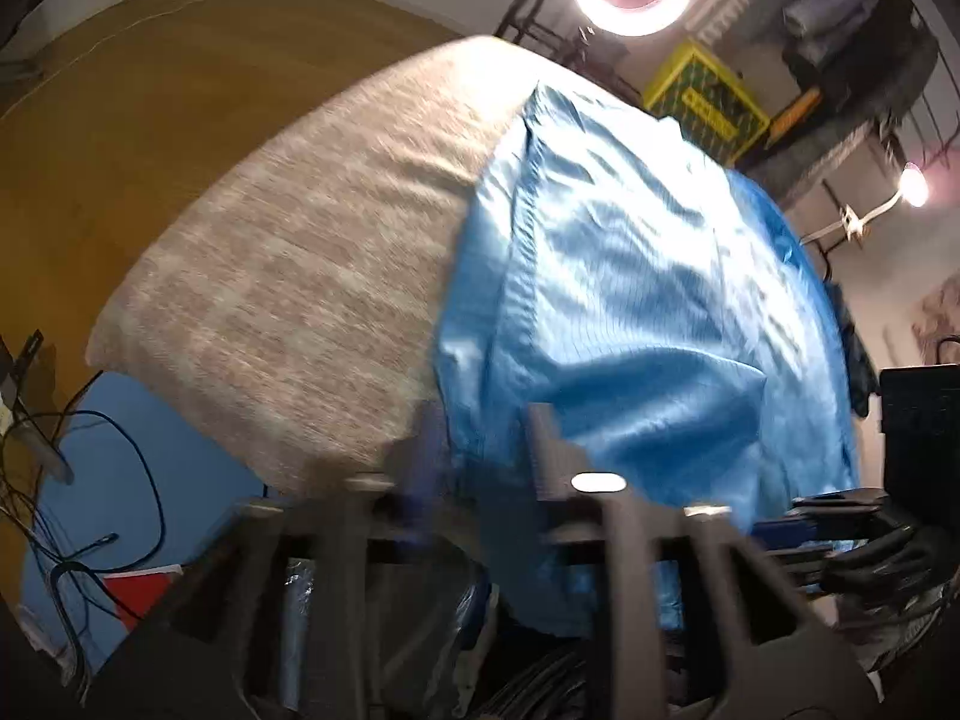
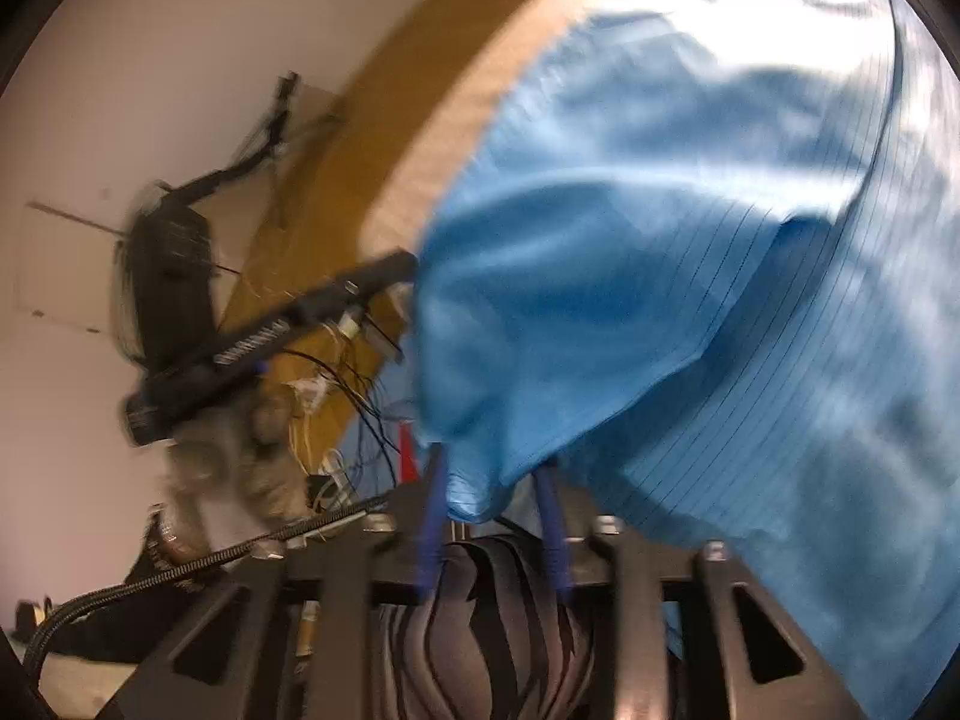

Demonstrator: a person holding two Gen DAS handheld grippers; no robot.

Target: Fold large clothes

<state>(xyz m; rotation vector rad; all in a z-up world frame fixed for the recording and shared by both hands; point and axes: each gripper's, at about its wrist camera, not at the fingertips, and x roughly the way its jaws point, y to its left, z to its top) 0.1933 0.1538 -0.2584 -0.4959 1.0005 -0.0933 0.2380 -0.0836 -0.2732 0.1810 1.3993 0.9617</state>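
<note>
A fold of the blue garment (image 1: 630,276) is being laid; cloth hangs between parted left gripper (image 1: 489,420) and right gripper (image 2: 495,480) fingers, apparently unclamped; smoothing is needed.

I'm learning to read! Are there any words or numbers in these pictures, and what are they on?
Yellow crate: it has a label strip with dark marks, too blurred to read.
Black device: a pale label near its lower end, too blurred to read.
Blue garment: only thin stripes, no words.
Nothing else carries text.
</note>
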